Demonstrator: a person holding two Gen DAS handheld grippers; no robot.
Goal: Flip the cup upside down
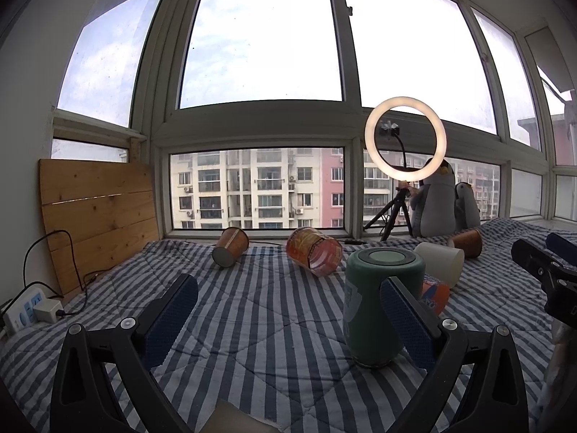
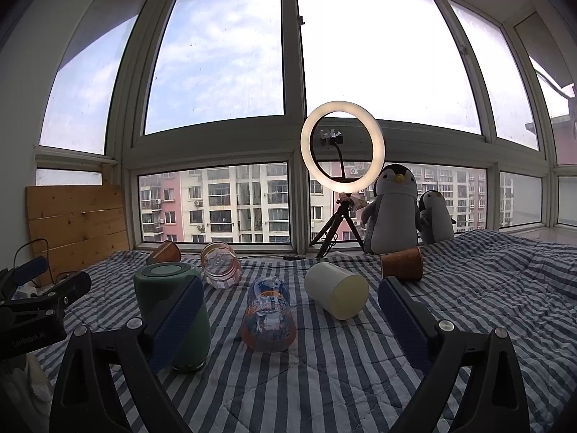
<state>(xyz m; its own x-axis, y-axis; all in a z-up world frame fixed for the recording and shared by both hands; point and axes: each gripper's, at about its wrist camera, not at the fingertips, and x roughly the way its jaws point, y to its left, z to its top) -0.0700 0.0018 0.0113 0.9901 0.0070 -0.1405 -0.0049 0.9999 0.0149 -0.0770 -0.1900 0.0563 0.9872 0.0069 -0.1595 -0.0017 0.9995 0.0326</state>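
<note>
Two penguin toys (image 2: 393,209) unobstructed only from right, green cup (image 1: 378,303) upturned

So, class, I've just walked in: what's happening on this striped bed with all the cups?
A person holds tongs in each hand, both open and gripping nothing. The left tongs and right tongs flank a tall dark-green cup standing base-up on the blue-and-white striped quilt. A cream plastic cup and a clear printed orange-and-blue cup lie on their sides.

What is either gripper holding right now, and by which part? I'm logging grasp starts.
Nothing is held. The left gripper and right gripper are both open; the green cup stands upside down, ungripped, on the striped blanket.
</note>
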